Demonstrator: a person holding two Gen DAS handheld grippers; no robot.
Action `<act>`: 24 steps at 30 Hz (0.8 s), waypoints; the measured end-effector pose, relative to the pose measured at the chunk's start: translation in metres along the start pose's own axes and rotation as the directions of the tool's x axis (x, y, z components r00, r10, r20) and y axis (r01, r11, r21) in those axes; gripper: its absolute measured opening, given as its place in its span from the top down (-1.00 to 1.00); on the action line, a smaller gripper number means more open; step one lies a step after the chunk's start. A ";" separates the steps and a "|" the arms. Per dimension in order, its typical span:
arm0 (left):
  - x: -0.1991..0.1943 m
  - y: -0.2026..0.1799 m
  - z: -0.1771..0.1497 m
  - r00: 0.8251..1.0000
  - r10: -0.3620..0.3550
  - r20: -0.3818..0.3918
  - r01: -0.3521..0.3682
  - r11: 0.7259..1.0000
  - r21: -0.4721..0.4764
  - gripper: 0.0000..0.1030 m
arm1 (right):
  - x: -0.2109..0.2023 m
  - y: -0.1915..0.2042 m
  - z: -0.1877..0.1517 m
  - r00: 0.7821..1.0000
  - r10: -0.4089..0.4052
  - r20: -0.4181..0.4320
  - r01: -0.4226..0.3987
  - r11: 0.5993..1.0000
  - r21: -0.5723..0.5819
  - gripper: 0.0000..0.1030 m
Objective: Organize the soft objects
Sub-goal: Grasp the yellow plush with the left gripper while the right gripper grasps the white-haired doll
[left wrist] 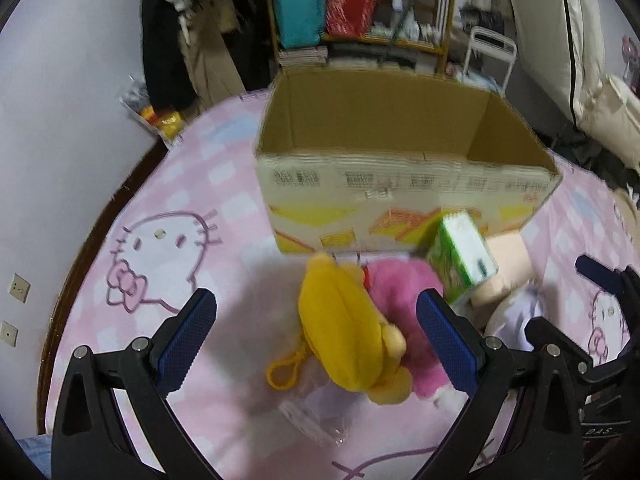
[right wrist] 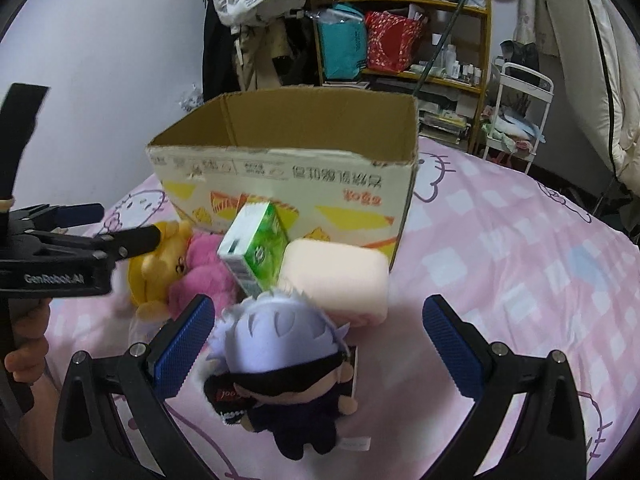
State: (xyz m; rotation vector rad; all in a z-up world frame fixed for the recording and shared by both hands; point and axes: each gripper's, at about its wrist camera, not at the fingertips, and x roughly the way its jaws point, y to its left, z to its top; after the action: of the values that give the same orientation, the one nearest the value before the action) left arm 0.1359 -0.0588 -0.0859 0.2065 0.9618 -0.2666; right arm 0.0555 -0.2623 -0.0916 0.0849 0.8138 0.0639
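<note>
An open cardboard box (left wrist: pixel 400 184) (right wrist: pixel 280 184) stands on the pink bed. In front of it lie a yellow plush (left wrist: pixel 352 340) (right wrist: pixel 156 272), a pink plush (left wrist: pixel 404 284) (right wrist: pixel 208 272), a green tissue pack (left wrist: pixel 460 256) (right wrist: pixel 256 244), a peach foam block (left wrist: pixel 504 268) (right wrist: pixel 340 276) and a lilac-haired doll (right wrist: pixel 284 364). My left gripper (left wrist: pixel 316 340) is open, its fingers either side of the yellow plush, above it. My right gripper (right wrist: pixel 320 352) is open around the doll; it also shows in the left wrist view (left wrist: pixel 592 320).
A pink Hello Kitty bedsheet (left wrist: pixel 160 240) (right wrist: pixel 520 260) covers the bed. A clear plastic bag (left wrist: pixel 316 420) lies under the yellow plush. A cluttered wooden shelf (right wrist: pixel 400 40), hanging clothes and a white cart (right wrist: pixel 520 112) stand behind the bed.
</note>
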 end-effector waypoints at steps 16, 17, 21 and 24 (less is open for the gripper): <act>0.026 -0.002 -0.015 0.988 -0.108 -0.106 0.105 0.994 -0.038 -0.17 | 0.034 0.000 -0.020 0.976 0.138 -0.168 -0.129 0.990 0.063 -0.15; 0.025 -0.003 -0.016 0.988 -0.118 -0.103 0.116 0.993 -0.031 0.01 | 0.033 0.001 -0.021 0.976 0.140 -0.166 -0.131 0.989 0.061 -0.15; 0.018 -0.011 -0.021 0.988 -0.125 -0.091 0.126 0.992 -0.001 0.13 | 0.027 0.002 -0.016 0.980 0.141 -0.144 -0.134 0.989 0.060 -0.14; 0.015 -0.009 -0.024 0.988 -0.129 -0.083 0.129 0.992 -0.012 0.15 | 0.018 -0.004 -0.011 0.984 0.141 -0.108 -0.134 0.988 0.071 -0.14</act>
State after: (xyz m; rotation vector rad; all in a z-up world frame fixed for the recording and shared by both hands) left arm 0.1224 -0.0627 -0.1124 0.1500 1.0609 -0.3759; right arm 0.0598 -0.2636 -0.1129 0.1994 0.9220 0.1741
